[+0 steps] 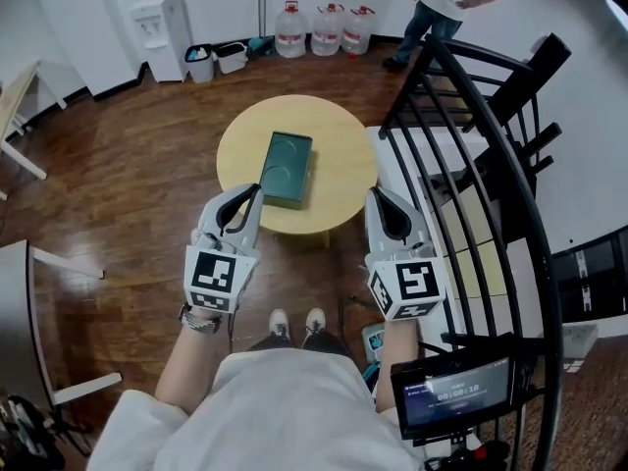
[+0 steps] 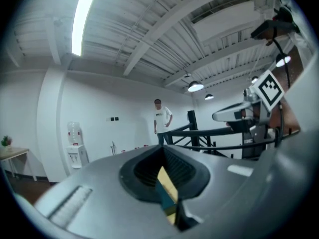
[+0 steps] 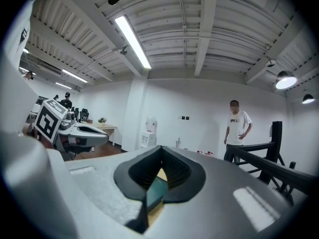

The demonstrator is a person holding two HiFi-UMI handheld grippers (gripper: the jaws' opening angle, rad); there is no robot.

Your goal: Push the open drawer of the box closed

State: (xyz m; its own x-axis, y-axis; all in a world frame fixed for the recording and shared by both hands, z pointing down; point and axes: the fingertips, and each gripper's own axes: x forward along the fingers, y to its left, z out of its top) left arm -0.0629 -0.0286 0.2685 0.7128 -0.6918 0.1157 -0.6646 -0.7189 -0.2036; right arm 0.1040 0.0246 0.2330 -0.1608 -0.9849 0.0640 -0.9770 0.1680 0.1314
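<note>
A flat dark green box (image 1: 287, 168) lies on a round yellow table (image 1: 339, 155) below and ahead of me; whether its drawer stands out I cannot tell. Both grippers hang level above the table's near edge, apart from the box. My left gripper (image 1: 257, 190) is shut with nothing in it, near the box's near left corner. To the right of the box my right gripper (image 1: 375, 194) is shut and empty too. In the left gripper view the closed jaws (image 2: 162, 148) leave a slit showing a sliver of box (image 2: 163, 192). The right gripper view (image 3: 160, 147) shows the box (image 3: 155, 190) the same way.
A black metal rack (image 1: 471, 155) curves close along my right side. Water bottles (image 1: 324, 29), bins (image 1: 216, 60) and a water dispenser (image 1: 162, 27) line the far wall, where a person (image 1: 446, 3) stands. A white table (image 1: 20, 116) stands left, and a small screen (image 1: 456, 391) sits by my right arm.
</note>
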